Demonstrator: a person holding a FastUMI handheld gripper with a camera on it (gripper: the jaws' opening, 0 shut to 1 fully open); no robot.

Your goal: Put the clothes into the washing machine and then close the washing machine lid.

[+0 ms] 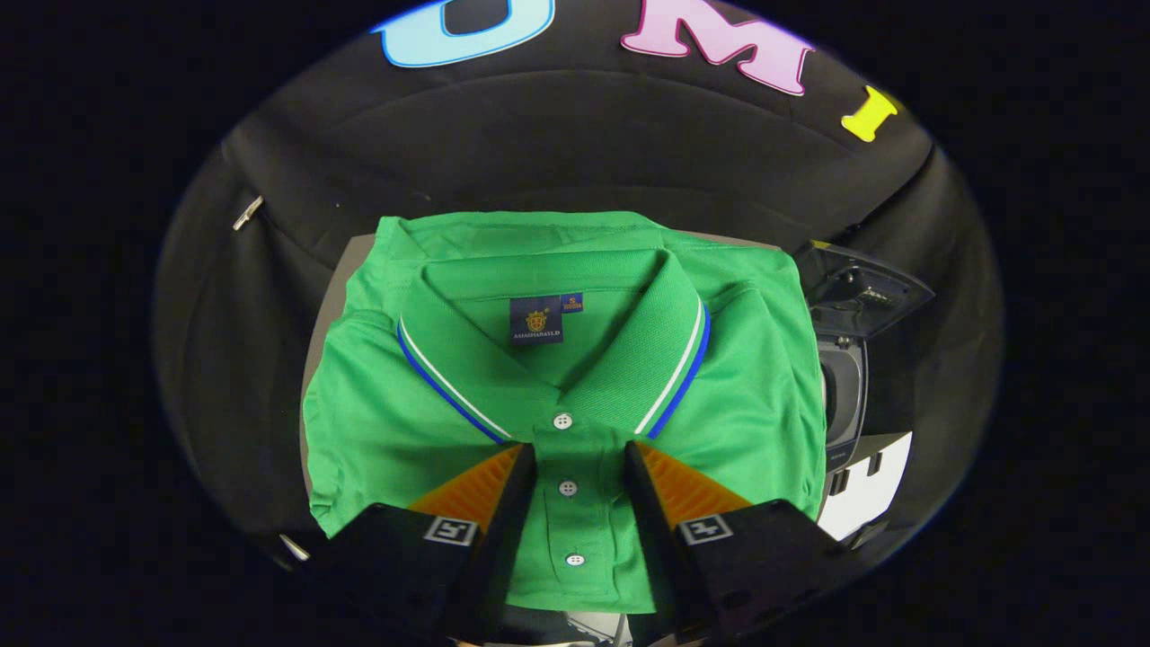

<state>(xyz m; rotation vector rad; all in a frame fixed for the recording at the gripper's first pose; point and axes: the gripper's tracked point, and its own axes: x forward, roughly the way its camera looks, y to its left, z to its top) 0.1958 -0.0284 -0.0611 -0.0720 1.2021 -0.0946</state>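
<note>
One folded green polo shirt (575, 377) lies flat on a grey surface (316, 359). Gripper (579, 449) fingers stand apart, straddling the shirt's button placket just below the collar, not clamped. Washing machine (844, 377), lid raised, stands just right of the shirt.

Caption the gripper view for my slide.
Open gripper straddling the button placket of a folded green polo shirt.
</note>
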